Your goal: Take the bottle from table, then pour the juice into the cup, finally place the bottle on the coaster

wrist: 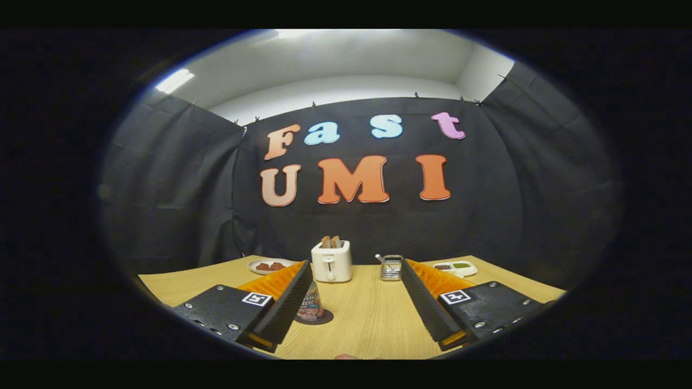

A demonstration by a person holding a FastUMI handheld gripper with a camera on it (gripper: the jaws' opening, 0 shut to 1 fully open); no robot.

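Note:
A small container with a colourful printed label, which looks like the bottle (311, 306), stands upright on a dark round coaster (320, 319) on the wooden table (367, 319). It sits just inside my left finger (286, 302), which hides its left side and top. My gripper (355, 265) is open, its two black and orange fingers spread wide with only bare table between them. A sliver of something pinkish (346, 356) peeks in close below the fingers; I cannot tell what it is.
Beyond the fingertips a white toaster (331, 262) holds toast, and a small metal holder (391, 267) stands to its right. A plate with red pieces (269, 266) lies far left, and a white dish with green and dark portions (457, 267) far right.

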